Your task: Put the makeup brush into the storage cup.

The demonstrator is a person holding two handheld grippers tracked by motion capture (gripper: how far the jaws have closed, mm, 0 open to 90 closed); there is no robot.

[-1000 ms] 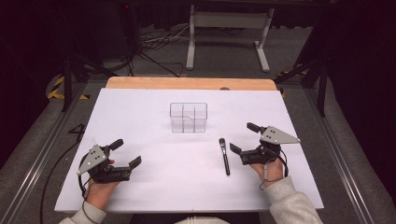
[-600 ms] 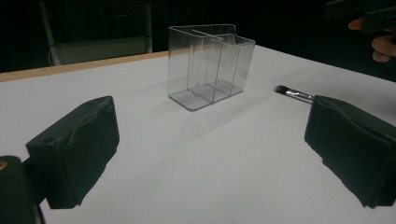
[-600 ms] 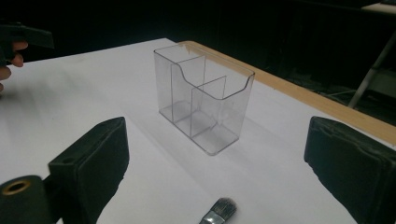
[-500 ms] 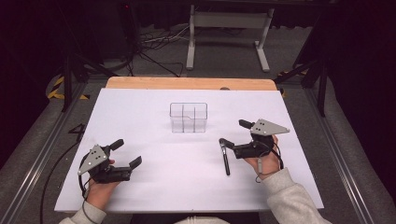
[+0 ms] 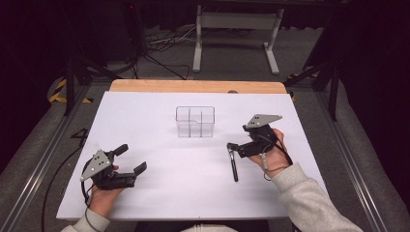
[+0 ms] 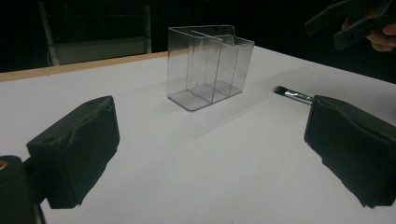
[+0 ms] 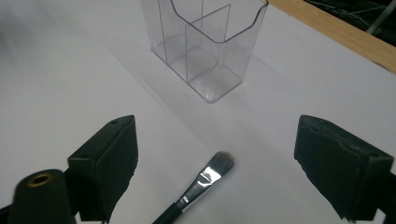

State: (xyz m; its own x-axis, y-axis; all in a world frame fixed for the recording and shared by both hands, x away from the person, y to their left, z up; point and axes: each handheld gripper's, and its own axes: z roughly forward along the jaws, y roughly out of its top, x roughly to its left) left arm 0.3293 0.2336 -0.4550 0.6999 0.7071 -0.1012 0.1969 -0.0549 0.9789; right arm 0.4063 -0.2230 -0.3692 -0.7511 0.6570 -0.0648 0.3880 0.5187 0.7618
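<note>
Two handheld grippers sit over the white table (image 5: 159, 203): the left gripper (image 5: 129, 159) at the lower left of the high view, jaws spread wide with nothing between them, and the right gripper (image 5: 235, 146) at centre right, jaws likewise apart. A makeup brush (image 5: 234, 162) lies flat on the table just below the right gripper, its bristle end between the jaws in the right gripper view. A clear divided organizer (image 5: 195, 122) stands upright and empty at upper centre.
</note>
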